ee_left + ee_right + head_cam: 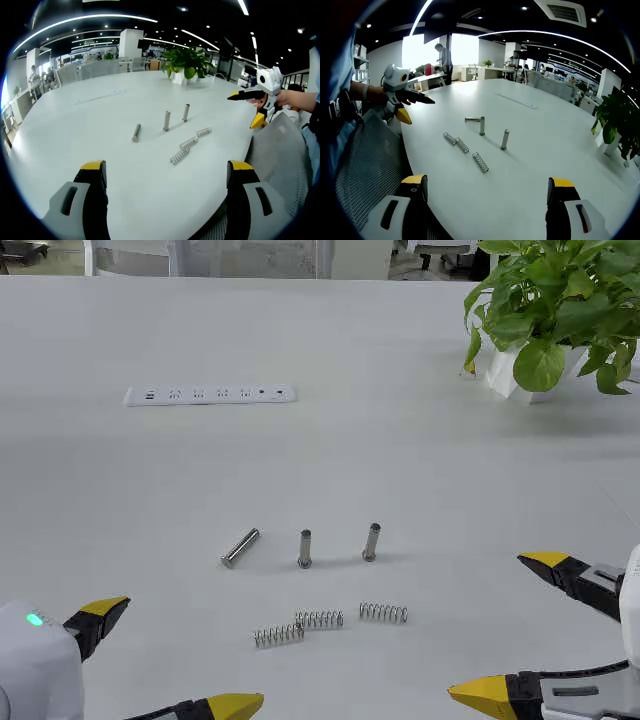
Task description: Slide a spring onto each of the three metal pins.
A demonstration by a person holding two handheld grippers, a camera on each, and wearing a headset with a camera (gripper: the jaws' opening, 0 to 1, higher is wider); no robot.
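Note:
Three metal pins rest on the white table: one lies on its side (240, 547), two stand upright (305, 548) (372, 541). Just in front of them lie three springs (278, 635) (319, 619) (383, 612), all loose and flat. My left gripper (170, 660) is open at the near left, well short of the springs. At the near right my right gripper (512, 628) is open too, with nothing in it. In the left gripper view the jaws (166, 167) frame the springs (180, 156). In the right gripper view the jaws (488, 182) point at a spring (480, 162).
A white power strip (210, 395) lies further back on the left. A potted plant (550, 315) stands at the far right corner. The table's near edge runs just under both grippers.

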